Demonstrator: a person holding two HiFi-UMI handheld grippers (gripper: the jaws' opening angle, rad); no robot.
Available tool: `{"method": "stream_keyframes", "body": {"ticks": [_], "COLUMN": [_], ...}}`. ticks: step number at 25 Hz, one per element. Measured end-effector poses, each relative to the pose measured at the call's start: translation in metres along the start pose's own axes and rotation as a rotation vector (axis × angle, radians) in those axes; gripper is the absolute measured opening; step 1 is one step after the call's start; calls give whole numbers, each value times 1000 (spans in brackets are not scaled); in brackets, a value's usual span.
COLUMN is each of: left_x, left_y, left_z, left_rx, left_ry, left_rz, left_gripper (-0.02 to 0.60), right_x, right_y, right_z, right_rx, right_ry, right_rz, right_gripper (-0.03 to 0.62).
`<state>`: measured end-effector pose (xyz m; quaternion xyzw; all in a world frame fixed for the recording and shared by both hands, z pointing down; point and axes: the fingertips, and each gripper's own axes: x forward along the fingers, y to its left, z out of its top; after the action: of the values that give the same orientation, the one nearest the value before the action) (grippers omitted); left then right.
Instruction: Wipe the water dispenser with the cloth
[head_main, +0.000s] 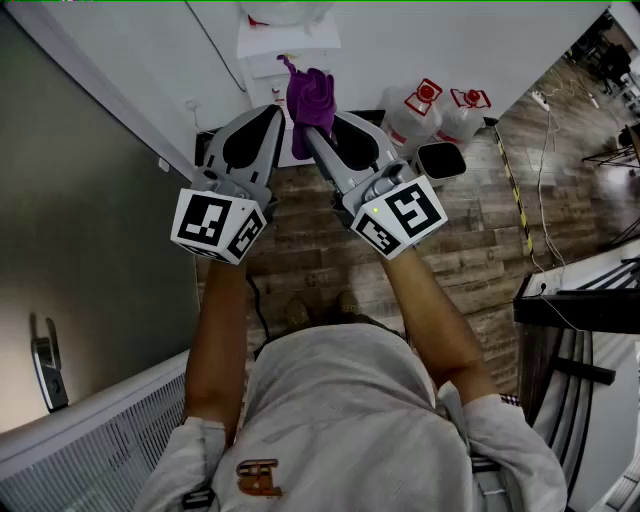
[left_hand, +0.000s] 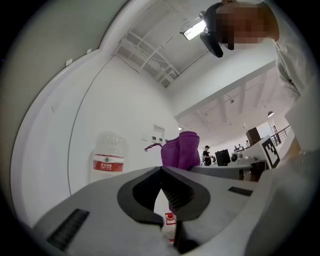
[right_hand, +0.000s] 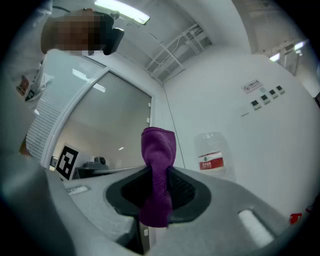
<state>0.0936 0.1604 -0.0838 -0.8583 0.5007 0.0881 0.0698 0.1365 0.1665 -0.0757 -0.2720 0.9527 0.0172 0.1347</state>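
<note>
- One white wall (head_main: 430, 40) fills the top of the head view, and a wood-plank floor (head_main: 470, 230) runs below it.
- The white water dispenser (head_main: 265, 45) stands against that wall, just ahead of both grippers. The clear jug (left_hand: 107, 157) on top of it has a red and white label.
- The person's two bare forearms reach forward side by side, each holding a gripper.
- The left gripper (head_main: 275, 110) points at the dispenser. Its jaws are together at the tips with nothing between them, and it sits just beside the cloth without gripping it.
- The right gripper (head_main: 305, 130) is next to it on the right, with its jaws clamped on the cloth.
- Two spare water jugs (head_main: 440, 110) with red caps stand on the floor to the right of the dispenser. A small dark bin (head_main: 440, 160) is near them.
- The purple cloth (head_main: 312, 100) sticks out bunched from the right gripper's jaws, in front of the dispenser. No view shows whether it touches the dispenser. A short end hangs behind the jaws.
</note>
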Motion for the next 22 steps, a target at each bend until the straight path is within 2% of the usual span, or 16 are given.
{"method": "stream_keyframes", "body": {"ticks": [15, 22], "left_x": [-3, -18], "left_y": [15, 49], "left_z": [-6, -14], "left_rx": [-2, 4], "left_ry": [6, 14], "left_rz": [22, 28], "left_gripper": [-2, -2], "right_x": [8, 32], "right_y": [4, 16], "right_z": [-8, -23], "right_rx": [-14, -34], "right_ry": [-3, 9], "right_rz": [7, -19], "right_gripper": [92, 94]}}
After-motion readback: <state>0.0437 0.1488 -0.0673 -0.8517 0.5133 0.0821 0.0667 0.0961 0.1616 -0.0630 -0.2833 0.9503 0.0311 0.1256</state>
